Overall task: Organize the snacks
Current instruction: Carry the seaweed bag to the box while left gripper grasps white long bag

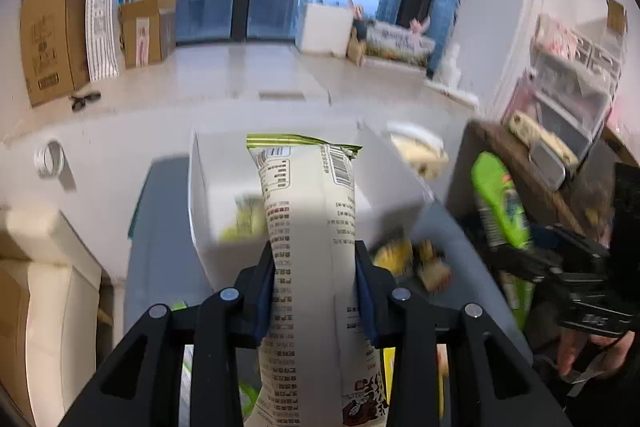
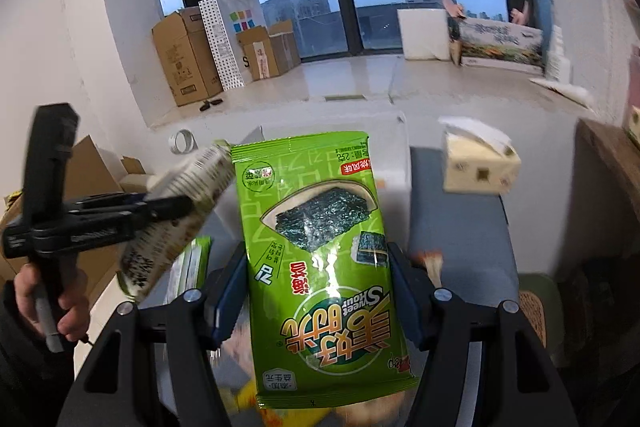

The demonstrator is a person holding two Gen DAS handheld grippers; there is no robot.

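My left gripper (image 1: 315, 259) is shut on a cream snack packet (image 1: 304, 227) with printed text, held upright over a white box (image 1: 208, 195) that holds a few snacks. My right gripper (image 2: 316, 267) is shut on a green seaweed snack packet (image 2: 316, 259), held upright above the grey table (image 2: 460, 227). In the right wrist view the left gripper (image 2: 176, 207) with its cream packet (image 2: 180, 203) shows at the left. In the left wrist view the right gripper (image 1: 520, 255) with the green packet (image 1: 500, 203) shows at the right.
A tissue box (image 2: 480, 167) sits on the grey table at the right. Small yellow snacks (image 1: 412, 259) lie beside the white box. A tape roll (image 2: 182, 141) lies on the floor. Cardboard boxes (image 2: 188, 55) stand by the window. A wooden shelf (image 1: 532, 183) is at the right.
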